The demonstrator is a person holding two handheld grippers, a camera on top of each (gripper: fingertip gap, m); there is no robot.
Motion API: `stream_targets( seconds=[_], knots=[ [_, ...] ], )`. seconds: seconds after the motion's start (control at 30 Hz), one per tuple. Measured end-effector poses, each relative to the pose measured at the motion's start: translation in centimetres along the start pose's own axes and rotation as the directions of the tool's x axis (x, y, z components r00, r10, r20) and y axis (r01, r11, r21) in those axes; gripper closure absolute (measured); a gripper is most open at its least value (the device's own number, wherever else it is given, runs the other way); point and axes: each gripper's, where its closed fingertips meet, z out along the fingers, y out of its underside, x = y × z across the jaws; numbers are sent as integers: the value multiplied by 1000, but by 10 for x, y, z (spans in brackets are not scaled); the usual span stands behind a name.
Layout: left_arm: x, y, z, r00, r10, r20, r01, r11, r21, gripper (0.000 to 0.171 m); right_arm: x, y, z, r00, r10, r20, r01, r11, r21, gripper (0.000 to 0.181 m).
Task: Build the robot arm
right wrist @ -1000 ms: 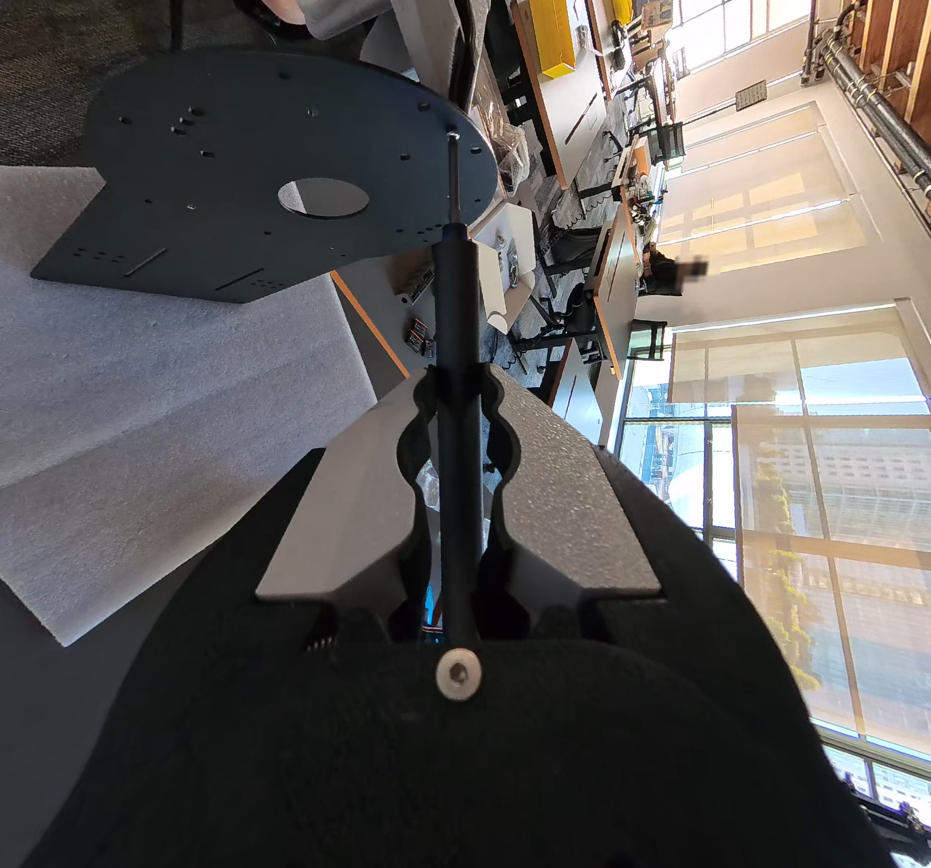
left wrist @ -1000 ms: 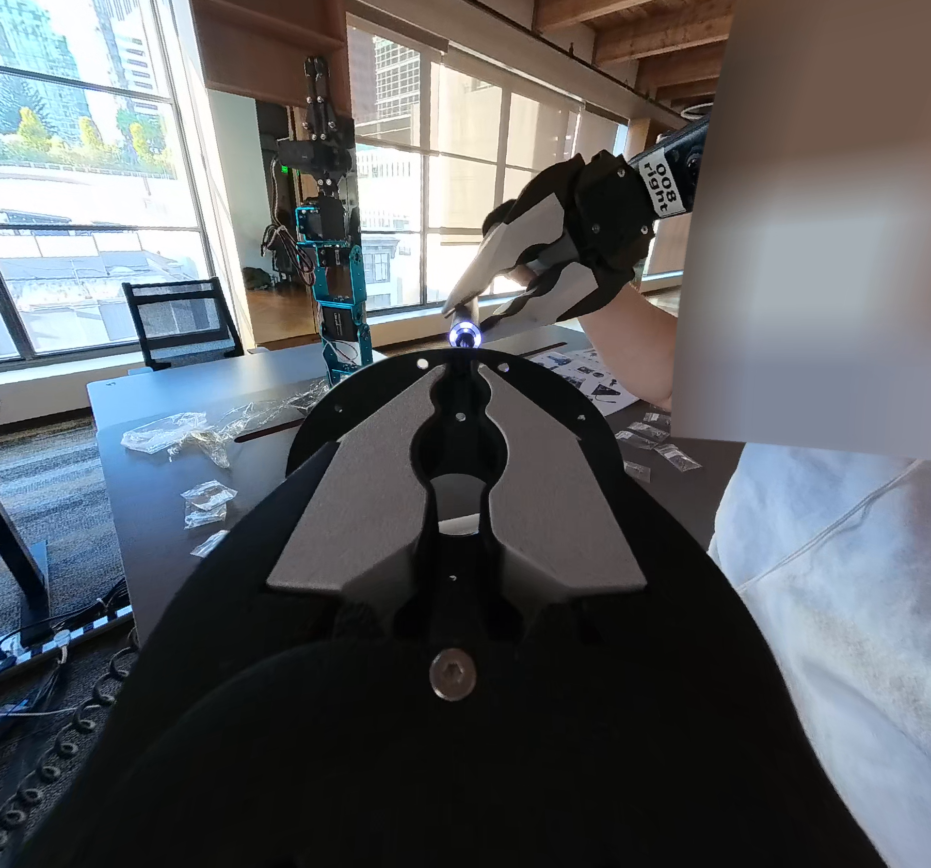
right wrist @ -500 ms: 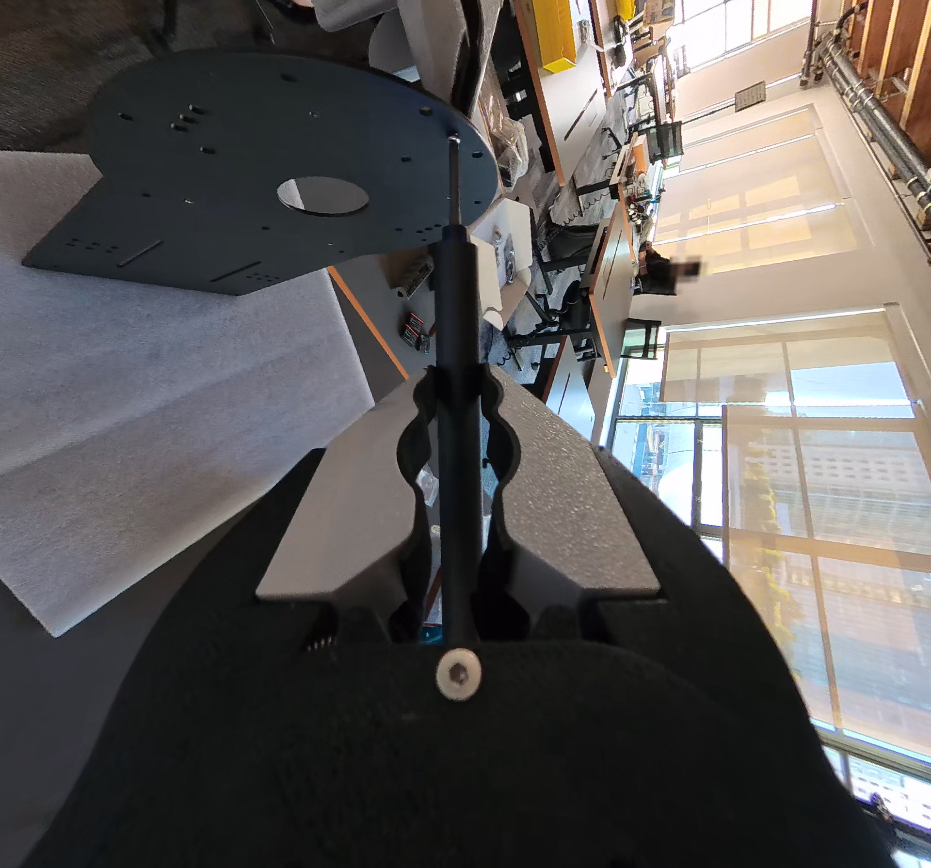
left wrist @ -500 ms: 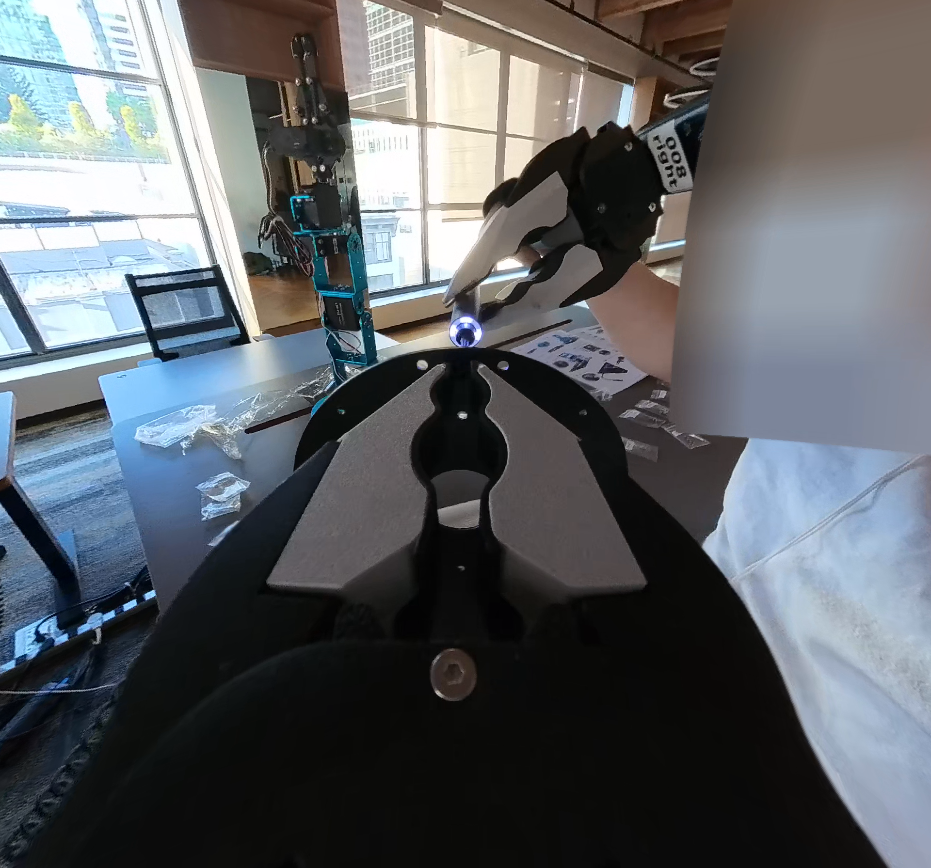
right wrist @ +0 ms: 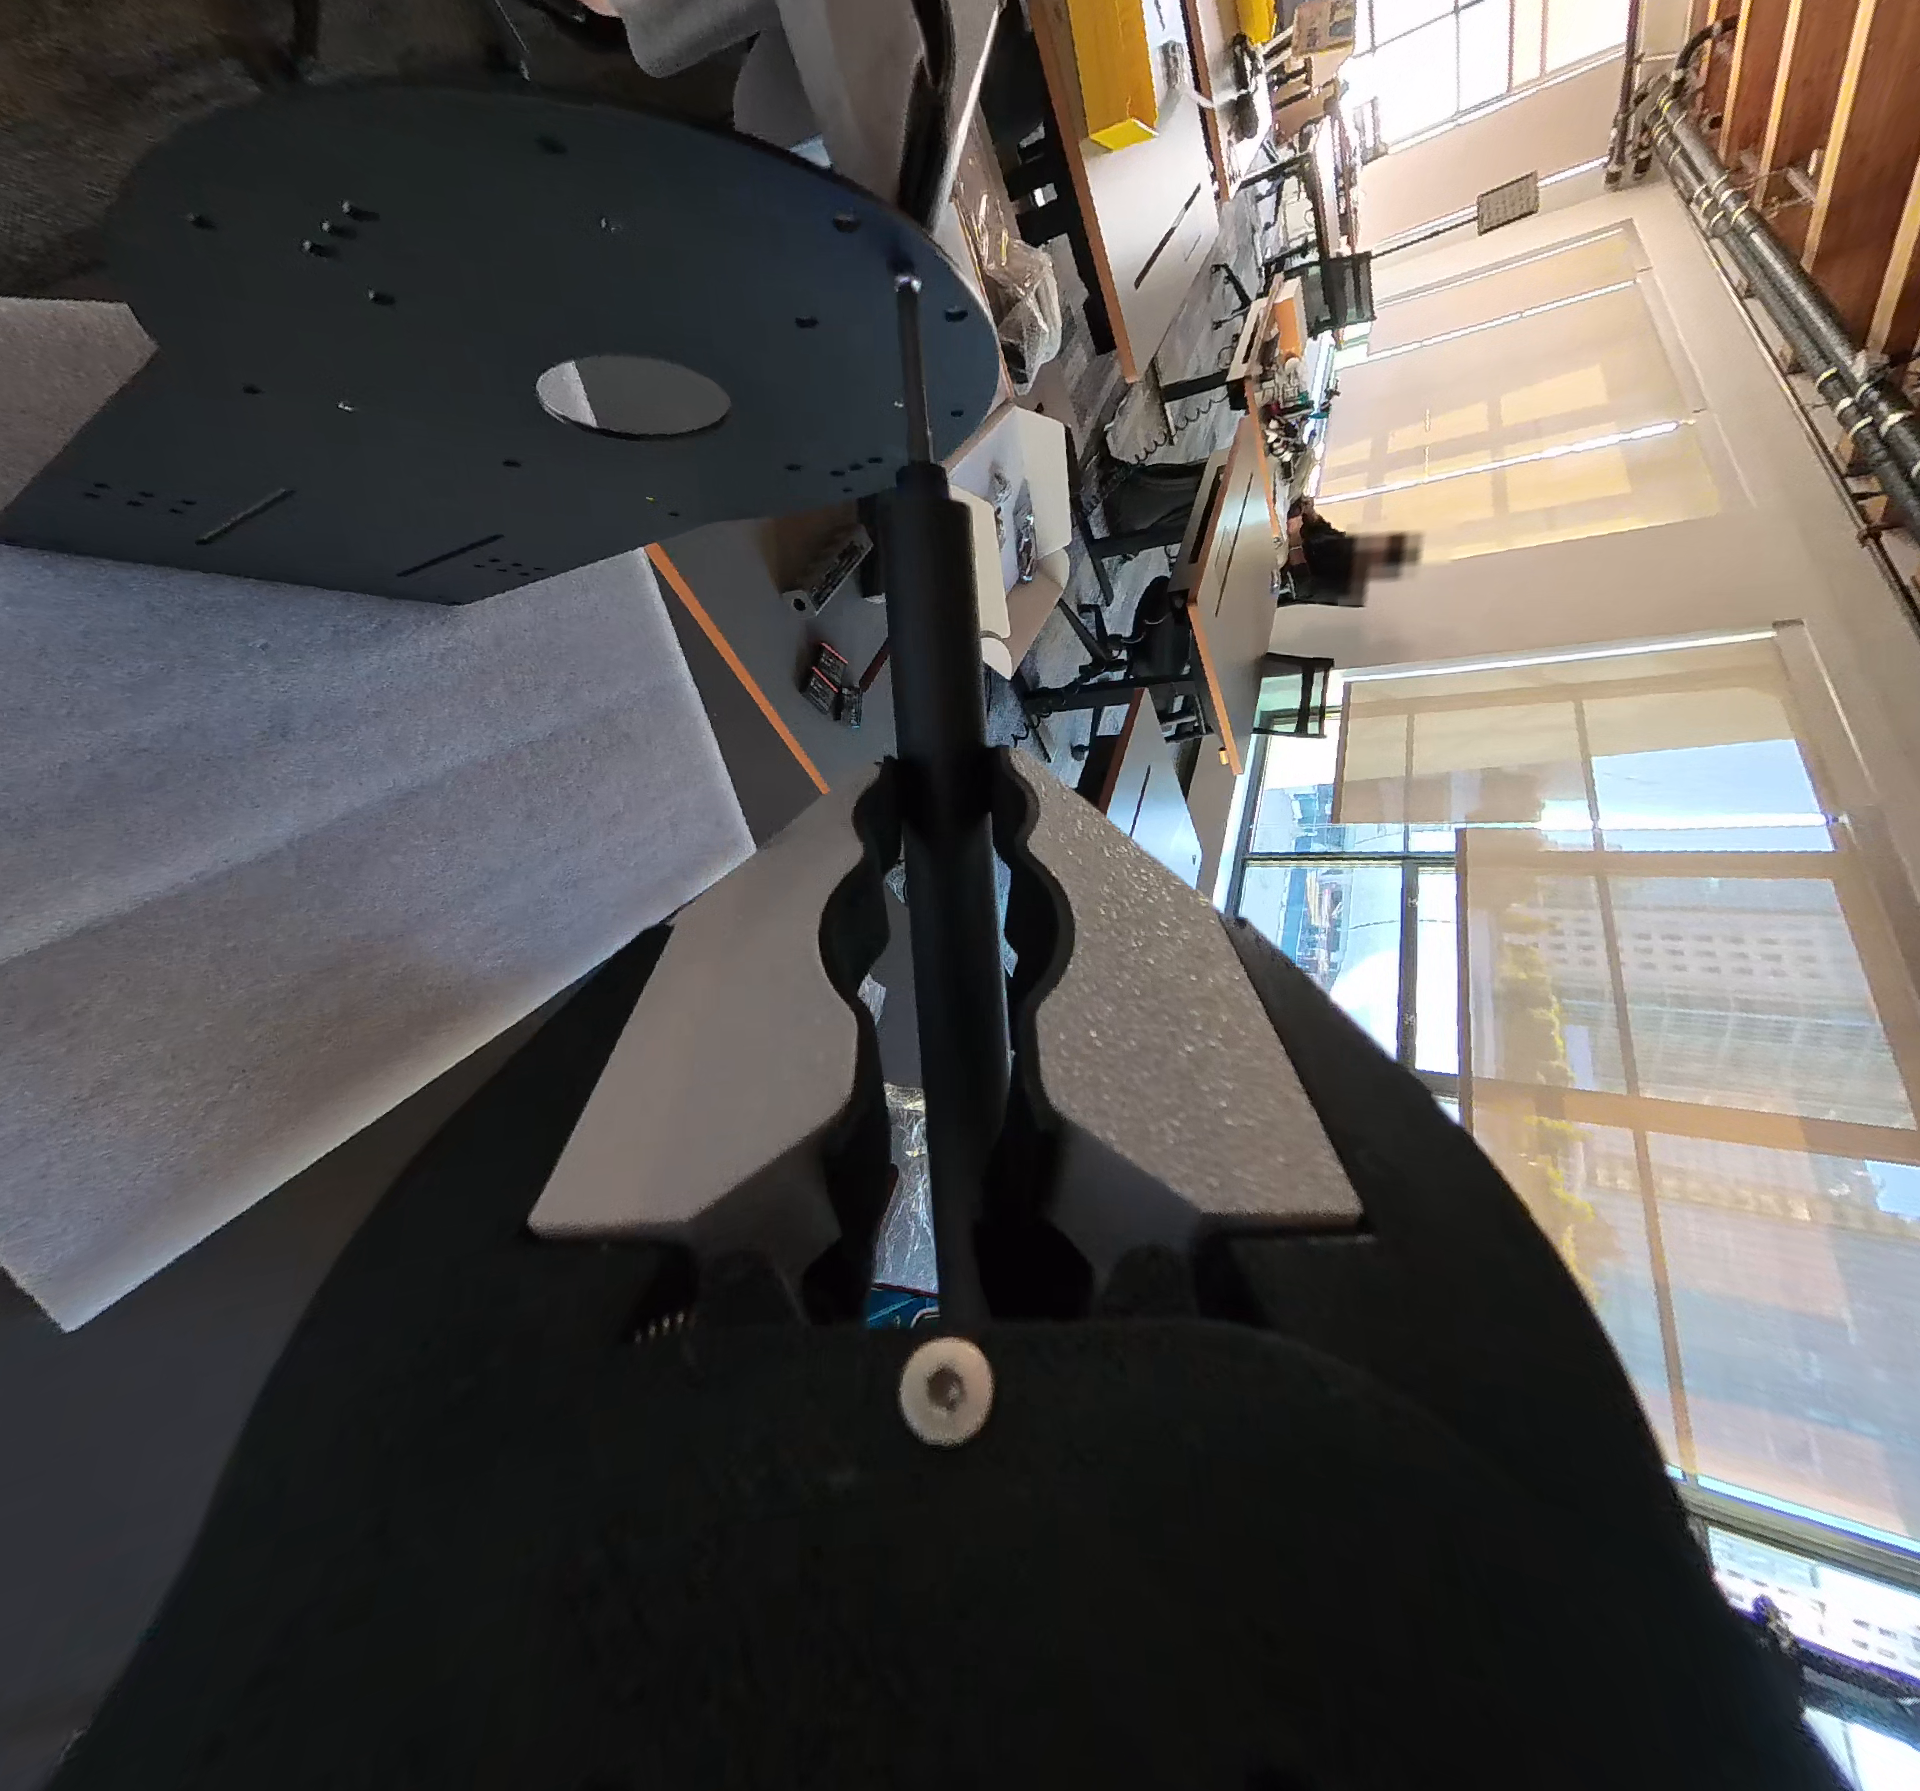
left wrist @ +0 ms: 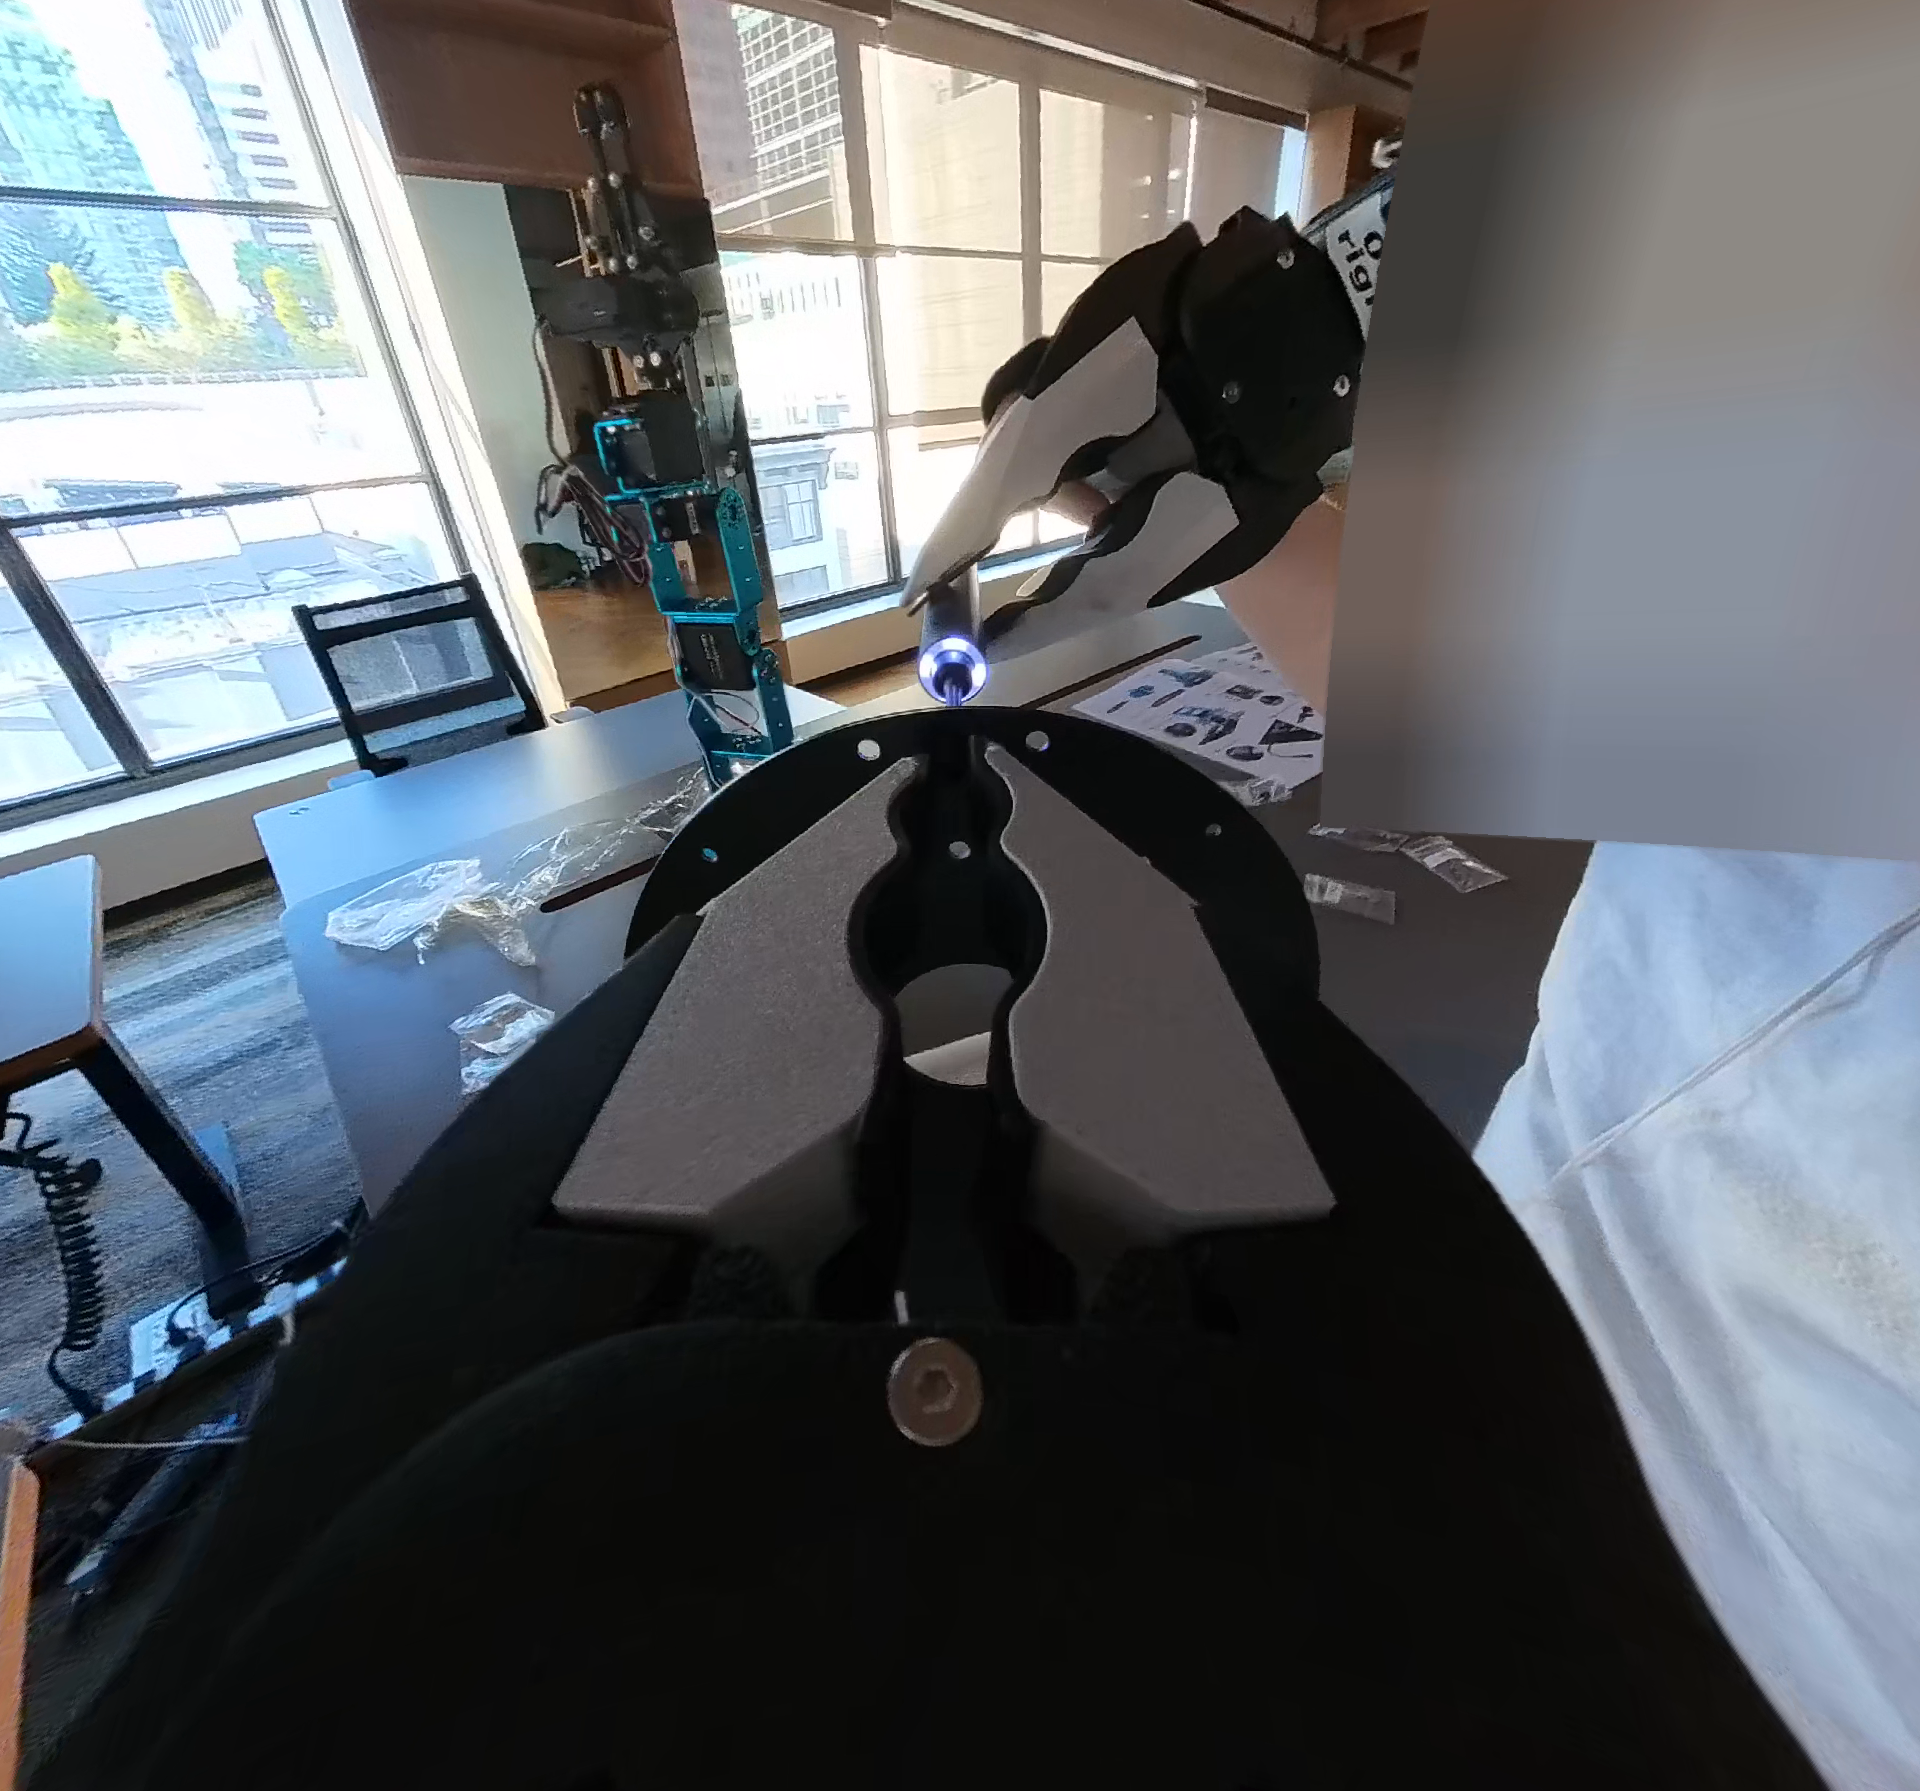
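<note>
A black round metal plate [right wrist: 436, 339] with a centre hole and many small holes is tilted up off a white foam sheet [right wrist: 312, 806]. My right gripper [right wrist: 940, 785] is shut on a slim black electric screwdriver [right wrist: 935, 661]. The screwdriver's bit touches a small hole near the plate's round rim. In the left wrist view the screwdriver's lit ring [left wrist: 951, 666] sits just above the plate rim [left wrist: 1226, 806], with the right gripper [left wrist: 997, 598] behind it. My left gripper [left wrist: 951, 775] has its jaws together and lies against the plate's near face. I see nothing between its fingers.
A small blue robot arm [left wrist: 717, 619] stands on the grey table [left wrist: 416, 806]. Clear plastic bags [left wrist: 436, 900] and a printed sheet [left wrist: 1216, 713] lie near it. A person's white sleeve [left wrist: 1714, 1222] fills the right. Desks with yellow bins [right wrist: 1112, 68] stand farther off. Tip to tip, the grippers are about 8 cm apart.
The left wrist view has swung a little, so the blue arm and table slid right. The right gripper with the screwdriver stays on the same rim hole. The plate has barely moved.
</note>
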Motion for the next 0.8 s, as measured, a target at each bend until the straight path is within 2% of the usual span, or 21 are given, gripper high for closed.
stream_targets(
  seconds=[0.27, 0.6, 0.8],
  knots=[
    [-1, 1, 0, 999, 52, -7, -52, 996, -67, 169, 0, 0, 0, 1000, -24, -12, 24, 1000, -8, 167],
    [-1, 2, -1, 991, 129, -27, -132, 958, -256, 168, 0, -1, -1, 999, -32, -19, 32, 999, -10, 167],
    [-1, 3, -2, 988, 151, -31, -154, 946, -285, 168, 1, -4, -2, 999, -25, -21, 25, 1000, 6, 168]
  ],
)
